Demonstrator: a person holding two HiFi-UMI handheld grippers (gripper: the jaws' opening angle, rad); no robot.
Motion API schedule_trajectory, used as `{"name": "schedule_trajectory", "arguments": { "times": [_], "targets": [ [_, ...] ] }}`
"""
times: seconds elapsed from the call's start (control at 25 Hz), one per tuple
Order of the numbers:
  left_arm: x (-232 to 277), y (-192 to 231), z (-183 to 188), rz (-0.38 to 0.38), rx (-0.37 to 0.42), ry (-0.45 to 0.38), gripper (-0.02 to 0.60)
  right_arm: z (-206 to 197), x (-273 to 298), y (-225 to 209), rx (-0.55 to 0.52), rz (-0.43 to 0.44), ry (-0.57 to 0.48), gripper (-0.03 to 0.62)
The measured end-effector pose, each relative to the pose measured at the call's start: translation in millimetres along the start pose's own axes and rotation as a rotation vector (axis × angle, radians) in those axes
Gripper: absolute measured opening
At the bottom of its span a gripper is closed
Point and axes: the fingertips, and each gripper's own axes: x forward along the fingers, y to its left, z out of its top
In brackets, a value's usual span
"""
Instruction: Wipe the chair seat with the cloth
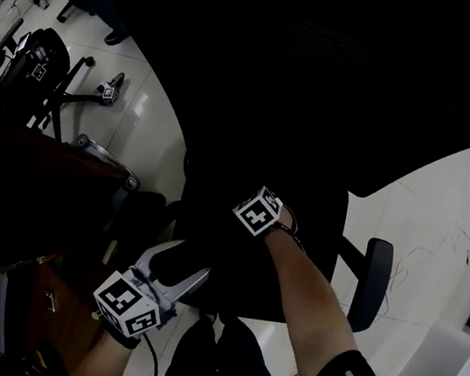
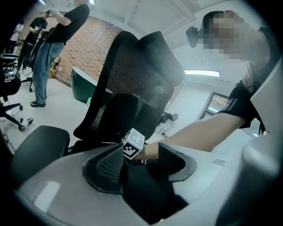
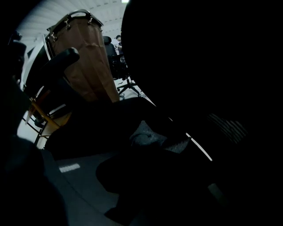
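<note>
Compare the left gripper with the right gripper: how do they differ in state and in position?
The left gripper has its jaws apart with nothing gripped; the right gripper appears shut on a grey cloth, though its view is dark. The left gripper is near the front left edge of the chair seat; the right gripper is farther in, over the seat's middle. Both are at the same seat.

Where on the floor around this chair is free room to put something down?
Widest bare white floor lies right of the chair seat, beyond its armrest. A narrower bare strip runs on the left, between the backrest and a neighbouring chair's base. Lower left is crowded by dark brown furniture.
</note>
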Motion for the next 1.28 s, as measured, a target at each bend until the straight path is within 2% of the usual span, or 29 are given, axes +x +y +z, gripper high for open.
{"name": "schedule_trajectory", "arguments": {
  "times": [0.32,0.44,0.52,0.68,0.84,1.04,1.16,1.28],
  "targets": [
    [24,-20,-1,-0.076,0.016,0.014,0.272,-131,-80,-84,0.091,-0.182,0.166,0.043],
    [24,-24,2,-0.085,0.019,0.019,0.272,-157,-102,-102,0.113,-0.232,0.229,0.043],
    [22,-25,4,-0.085,0.024,0.022,0.272,-160,-108,-109,0.118,-0.253,0.236,0.043],
    [13,-26,6,-0.081,0.025,0.01,0.272,-130,-110,-102,0.139,-0.255,0.147,0.043],
    [-3,-18,2,-0.055,0.02,-0.001,0.272,-50,-83,-43,0.157,-0.128,-0.011,0.043],
    [-23,-7,4,-0.009,0.009,-0.015,0.272,42,-39,33,0.171,0.012,-0.143,0.043],
    [-31,-2,-3,0.001,0.001,-0.014,0.272,59,-11,70,0.115,0.063,-0.122,0.043],
    [-34,-4,-13,0.002,-0.011,-0.001,0.272,44,10,89,0.044,0.076,-0.059,0.043]
  ]
}}
